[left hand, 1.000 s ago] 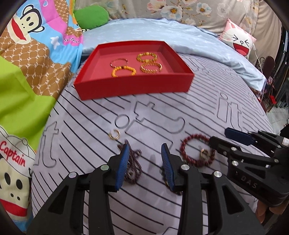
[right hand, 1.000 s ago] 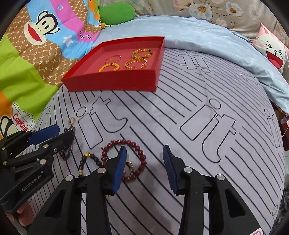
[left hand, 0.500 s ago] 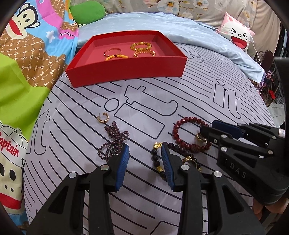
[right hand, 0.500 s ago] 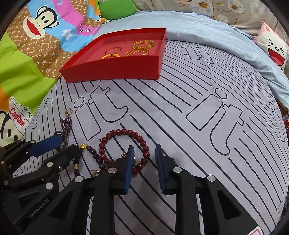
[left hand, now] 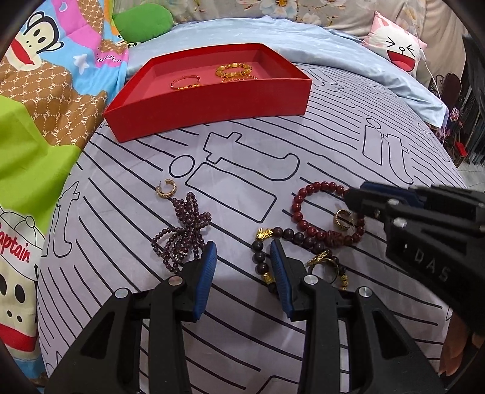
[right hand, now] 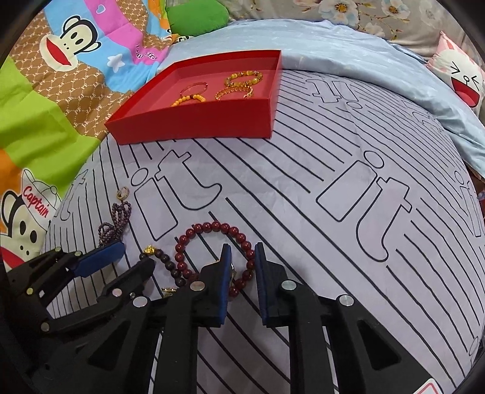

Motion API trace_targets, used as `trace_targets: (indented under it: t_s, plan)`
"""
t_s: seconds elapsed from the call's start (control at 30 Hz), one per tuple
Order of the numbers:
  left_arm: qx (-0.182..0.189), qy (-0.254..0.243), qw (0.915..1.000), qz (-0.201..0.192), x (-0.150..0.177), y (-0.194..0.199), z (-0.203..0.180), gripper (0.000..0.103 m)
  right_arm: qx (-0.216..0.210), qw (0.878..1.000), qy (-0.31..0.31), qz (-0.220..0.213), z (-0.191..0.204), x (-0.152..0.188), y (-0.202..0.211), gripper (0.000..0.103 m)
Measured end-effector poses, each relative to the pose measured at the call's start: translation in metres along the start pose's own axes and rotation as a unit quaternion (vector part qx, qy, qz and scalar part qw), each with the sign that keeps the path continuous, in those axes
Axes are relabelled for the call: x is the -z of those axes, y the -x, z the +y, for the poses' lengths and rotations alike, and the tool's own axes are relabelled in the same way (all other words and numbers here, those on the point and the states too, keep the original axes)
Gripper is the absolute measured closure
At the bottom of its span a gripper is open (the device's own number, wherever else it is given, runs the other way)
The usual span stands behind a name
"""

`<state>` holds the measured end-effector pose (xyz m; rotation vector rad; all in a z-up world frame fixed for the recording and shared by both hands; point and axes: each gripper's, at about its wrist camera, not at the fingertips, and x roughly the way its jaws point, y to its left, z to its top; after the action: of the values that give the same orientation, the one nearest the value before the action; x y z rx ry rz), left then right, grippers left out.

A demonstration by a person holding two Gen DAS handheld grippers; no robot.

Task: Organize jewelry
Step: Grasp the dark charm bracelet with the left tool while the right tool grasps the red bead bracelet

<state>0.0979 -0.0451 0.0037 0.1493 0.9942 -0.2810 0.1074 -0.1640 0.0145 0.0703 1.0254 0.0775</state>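
A red bead bracelet (right hand: 209, 227) lies on the striped sheet with a gold ring (left hand: 342, 219) inside its loop. My right gripper (right hand: 242, 263) straddles the bracelet's near right side. Its jaws are closing, and a gap still shows between the pads and the beads. My left gripper (left hand: 242, 266) is open over bare sheet. A dark bead bracelet with gold charms (left hand: 260, 257) touches its right finger, and a purple bead cluster (left hand: 182, 236) lies just left of it. A gold hoop earring (left hand: 166, 189) sits farther out. The red tray (left hand: 212, 100) holds several gold and orange bracelets.
The tray (right hand: 194, 121) stands at the far side of the sheet. A cartoon-print blanket (left hand: 45, 106) and a green cushion (left hand: 142, 22) lie to the left. A light blue cover (right hand: 348, 48) and a face-print pillow (left hand: 397, 51) lie behind and to the right.
The right jaws have narrowed around the red bracelet's beads. The left gripper has drawn back and to the right; the purple beads that were between its fingers now lie ahead to the left.
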Motion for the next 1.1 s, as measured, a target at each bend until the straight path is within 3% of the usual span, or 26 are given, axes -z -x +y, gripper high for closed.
trace_targets:
  t_s: [0.23, 0.43, 0.5, 0.63, 0.67, 1.1]
  plan:
    - [-0.002, -0.002, 1.0000, -0.002, 0.001, 0.000, -0.001, 0.068, 0.007, 1.000, 0.011, 0.008, 0.001, 0.000, -0.014, 0.087]
    - [-0.003, -0.002, 1.0000, -0.005, 0.001, 0.001, -0.002, 0.069, 0.018, 1.000, 0.018, 0.004, 0.000, 0.005, -0.012, 0.094]
    - [-0.002, -0.002, 1.0000, -0.006, 0.002, 0.002, -0.001, 0.072, 0.015, 1.000, 0.014, 0.004, -0.002, 0.008, -0.010, 0.095]
    - [0.002, 0.000, 1.0000, -0.007, 0.006, 0.005, 0.002, 0.095, 0.011, 1.000, 0.006, 0.005, -0.006, 0.013, -0.005, 0.096]
    - [0.005, 0.003, 1.0000, -0.006, 0.006, 0.006, 0.004, 0.095, 0.009, 1.000, 0.004, 0.005, -0.008, 0.014, -0.004, 0.096]
    - [0.031, 0.014, 0.9994, -0.004, 0.009, 0.022, 0.005, 0.096, -0.015, 1.000, -0.008, -0.024, -0.008, 0.007, 0.028, 0.096]
